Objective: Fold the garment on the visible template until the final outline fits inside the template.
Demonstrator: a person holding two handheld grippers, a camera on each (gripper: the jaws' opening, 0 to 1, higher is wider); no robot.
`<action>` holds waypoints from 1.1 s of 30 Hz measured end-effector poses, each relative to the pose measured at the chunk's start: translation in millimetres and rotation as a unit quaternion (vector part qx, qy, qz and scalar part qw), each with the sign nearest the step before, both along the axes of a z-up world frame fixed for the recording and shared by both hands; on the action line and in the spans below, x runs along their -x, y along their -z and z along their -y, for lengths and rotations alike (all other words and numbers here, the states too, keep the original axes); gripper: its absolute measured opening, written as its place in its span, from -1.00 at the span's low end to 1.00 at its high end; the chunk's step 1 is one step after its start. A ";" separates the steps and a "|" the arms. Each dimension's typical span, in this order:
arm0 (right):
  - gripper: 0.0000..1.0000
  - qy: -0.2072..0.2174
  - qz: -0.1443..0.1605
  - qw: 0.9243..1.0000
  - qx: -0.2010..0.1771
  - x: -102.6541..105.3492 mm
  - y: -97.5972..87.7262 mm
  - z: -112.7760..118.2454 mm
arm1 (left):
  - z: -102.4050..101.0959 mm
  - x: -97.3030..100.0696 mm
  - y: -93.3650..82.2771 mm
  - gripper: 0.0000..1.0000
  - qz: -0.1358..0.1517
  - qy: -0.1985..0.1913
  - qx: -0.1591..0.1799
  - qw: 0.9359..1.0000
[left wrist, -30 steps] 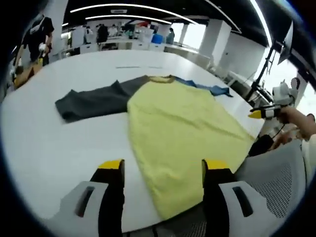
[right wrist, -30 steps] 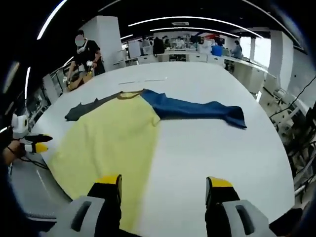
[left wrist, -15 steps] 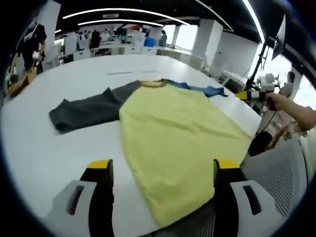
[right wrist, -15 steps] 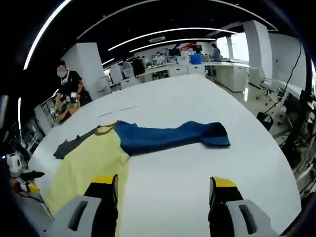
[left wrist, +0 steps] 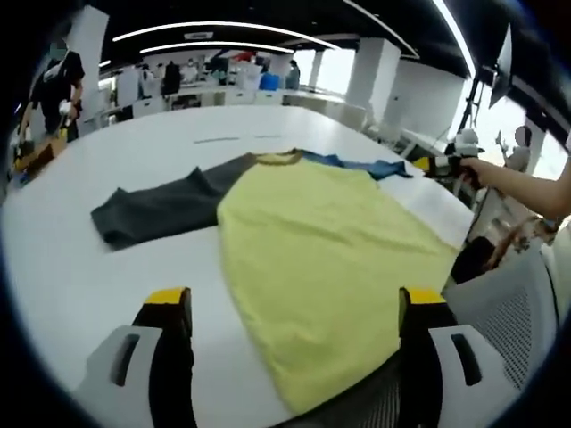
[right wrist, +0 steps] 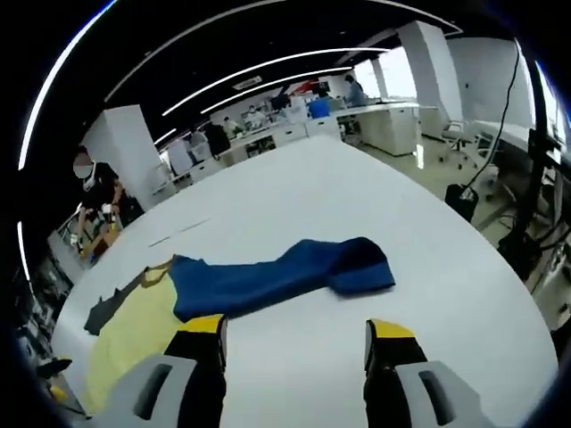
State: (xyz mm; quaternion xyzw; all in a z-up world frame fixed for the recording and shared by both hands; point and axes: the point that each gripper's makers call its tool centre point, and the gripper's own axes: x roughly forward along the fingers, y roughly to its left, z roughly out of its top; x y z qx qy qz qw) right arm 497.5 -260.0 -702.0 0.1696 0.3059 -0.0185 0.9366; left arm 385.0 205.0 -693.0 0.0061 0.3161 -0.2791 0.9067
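Garment: long-sleeved shirt [left wrist: 312, 250] lying flat on the white table [left wrist: 80, 267], neck end away from the person, hem at the near table edge.
Body panel: yellow [left wrist: 321, 259], spread smooth; lower corner hangs slightly over the table edge beside a grey mesh chair [left wrist: 500, 312].
Grey sleeve: dark grey sleeve [left wrist: 161, 205] stretched out to the left of the body in the left gripper view, flat on the table.
Blue sleeve: blue sleeve [right wrist: 277, 276] stretched out to the other side, its cuff end doubled over darker near the middle of the table in the right gripper view; in the left gripper view just its far end shows past the yellow.
Collar: mustard-brown neckband [left wrist: 278, 158] where the two sleeves meet.
Left gripper: left gripper [left wrist: 294, 308] hangs above the near hem, jaws spread wide, nothing between them, not touching cloth.
Right gripper: right gripper [right wrist: 294, 334] jaws well apart, holding nothing, poised above bare table just short of the blue sleeve; also seen from the left gripper view at the far right, held by the person's hand [left wrist: 468, 169].
Template: cannot make out any outline on the table.
Background: open office with desks; a person in black [left wrist: 58, 76] stands at the far left table edge.
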 end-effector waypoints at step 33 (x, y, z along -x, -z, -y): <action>-0.73 0.206 -0.038 0.978 -0.019 -29.6 31.9 37.7 | 16.1 -17.6 -22.6 0.90 0.064 0.037 -0.003 0.997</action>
